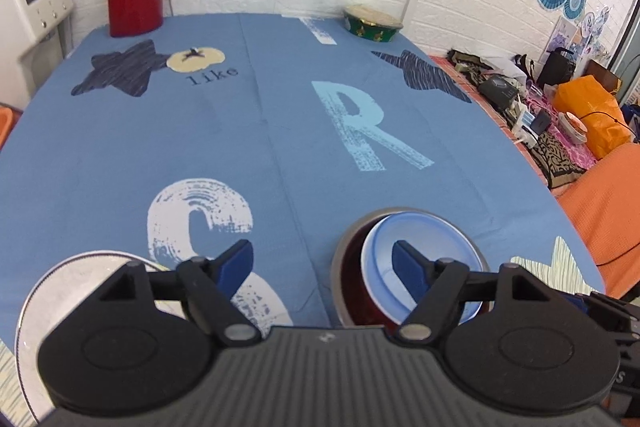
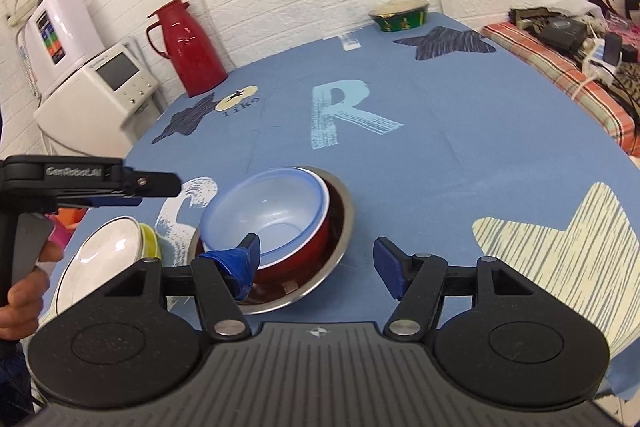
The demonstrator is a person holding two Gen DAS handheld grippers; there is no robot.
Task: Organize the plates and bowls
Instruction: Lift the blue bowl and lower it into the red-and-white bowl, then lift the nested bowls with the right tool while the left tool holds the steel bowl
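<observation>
Resting place: the nested bowls stand on the blue tablecloth (image 2: pixel 440 155), near its front edge, in front of the printed letter R (image 2: pixel 344 111).
Blue bowl (image 2: pixel 264 211): pale blue plastic, deep, tilted toward the left; it sits inside the red bowl (image 2: pixel 304 251).
Red bowl: glossy dark red; only its wall and rim show, and it lies inside the steel bowl (image 2: pixel 340 227).
Steel bowl: shiny metal, widest of the three, outermost in the nest.
White plate (image 2: pixel 100 255): round, white, with a thin dark rim, to the left of the nest; a yellow dish (image 2: pixel 150 239) shows just behind it.
Right gripper (image 2: pixel 316 263): jaws wide apart, holding nothing; its left finger is in front of the blue bowl's rim, but contact I cannot tell.
Left gripper (image 1: pixel 324 267): jaws also wide apart and empty, above the cloth between the plate and the nest.
Hand (image 2: pixel 20 291): it grips the left gripper's handle.
Far side: a red jug (image 2: pixel 186 47) and a green patterned bowl (image 2: pixel 400 13) stand by the wall.
</observation>
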